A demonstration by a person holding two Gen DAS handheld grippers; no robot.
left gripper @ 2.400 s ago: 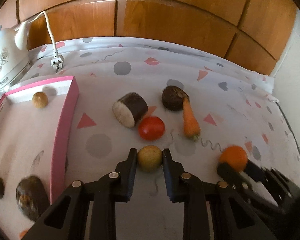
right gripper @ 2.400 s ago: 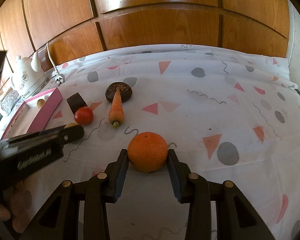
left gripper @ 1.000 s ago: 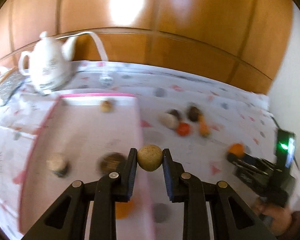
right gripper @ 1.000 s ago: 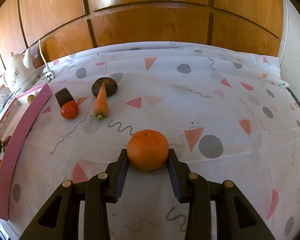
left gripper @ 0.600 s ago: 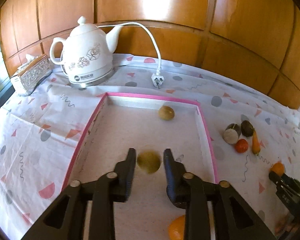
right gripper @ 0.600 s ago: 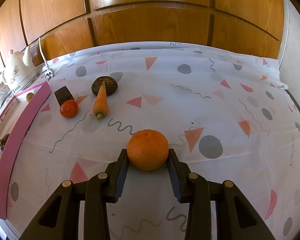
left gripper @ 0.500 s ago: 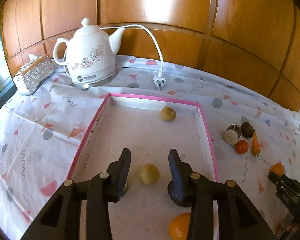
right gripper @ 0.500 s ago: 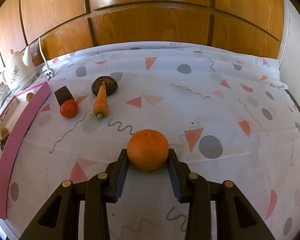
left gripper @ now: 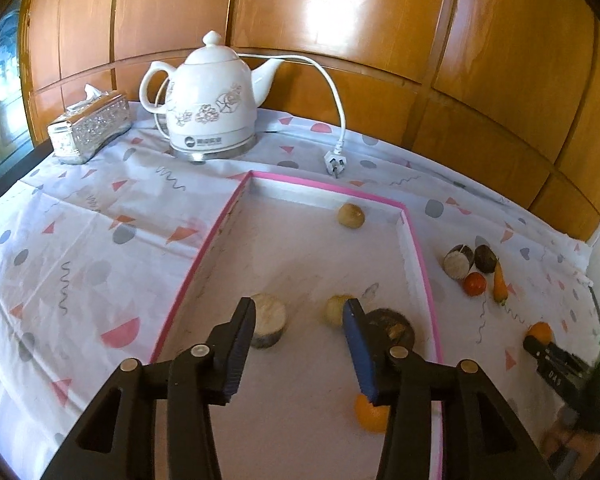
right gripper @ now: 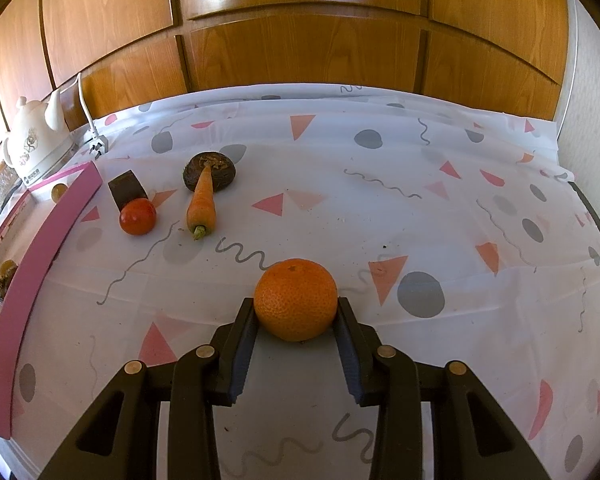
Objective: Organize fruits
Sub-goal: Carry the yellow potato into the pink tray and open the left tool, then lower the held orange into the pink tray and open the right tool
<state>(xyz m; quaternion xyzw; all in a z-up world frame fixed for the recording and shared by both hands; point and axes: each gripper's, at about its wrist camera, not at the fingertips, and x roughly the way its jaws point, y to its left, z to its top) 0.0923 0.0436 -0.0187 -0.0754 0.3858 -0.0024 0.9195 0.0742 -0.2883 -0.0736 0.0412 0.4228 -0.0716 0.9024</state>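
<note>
Left gripper [left gripper: 300,320] spread above the pink-rimmed tray [left gripper: 414,236].
Right gripper [right gripper: 296,320] pinches the dimpled orange [right gripper: 296,300] above bare patterned tablecloth [right gripper: 440,208].

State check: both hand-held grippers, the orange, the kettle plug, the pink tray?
Left hand-held gripper: open, empty, over the tray.
Right hand-held gripper: shut on the orange.
Kettle plug: unplugged, lying on the tablecloth.
Pink tray: open-topped, holding several items.
Carrot: outside the tray, lying against a dark round item.
</note>
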